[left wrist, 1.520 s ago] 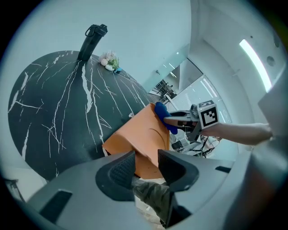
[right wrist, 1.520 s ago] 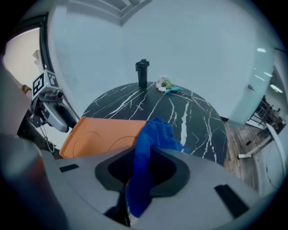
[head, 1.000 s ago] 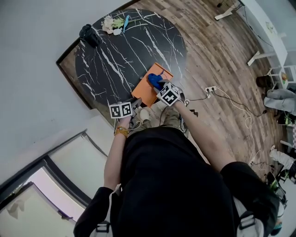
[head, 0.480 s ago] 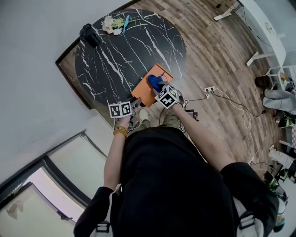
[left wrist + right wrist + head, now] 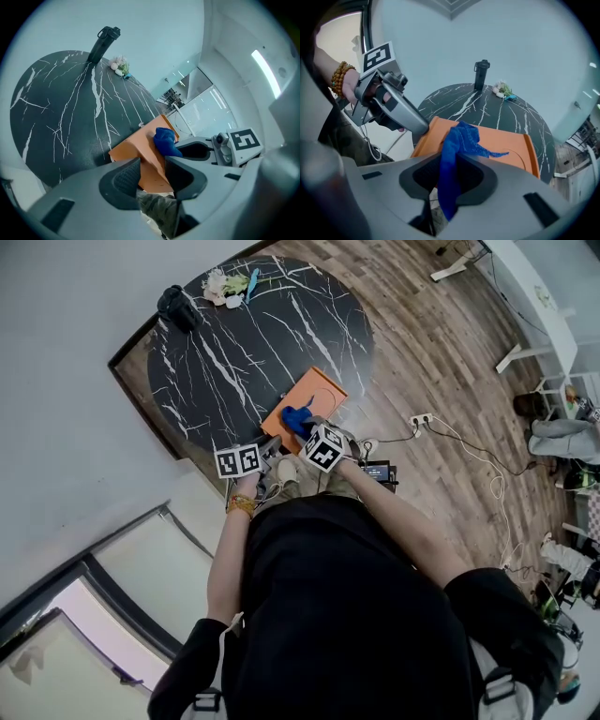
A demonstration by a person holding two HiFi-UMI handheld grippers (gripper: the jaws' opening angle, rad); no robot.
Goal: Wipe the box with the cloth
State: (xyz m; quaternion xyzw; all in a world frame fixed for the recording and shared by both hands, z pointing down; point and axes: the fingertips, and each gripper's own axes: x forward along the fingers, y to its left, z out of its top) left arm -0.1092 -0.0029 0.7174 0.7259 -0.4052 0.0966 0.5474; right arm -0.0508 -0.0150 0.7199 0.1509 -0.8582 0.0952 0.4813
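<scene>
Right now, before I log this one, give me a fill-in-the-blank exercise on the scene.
The right claw grips a ___ cloth. The left claw clamps the ___ box. The box lies on a round, black ___.
Missing words: blue; orange; table.

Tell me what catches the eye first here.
A bright orange box lies at the near edge of the round black marble table. The right gripper is clamped on a blue cloth draped onto the box, while the left gripper grips the box's near corner.
</scene>
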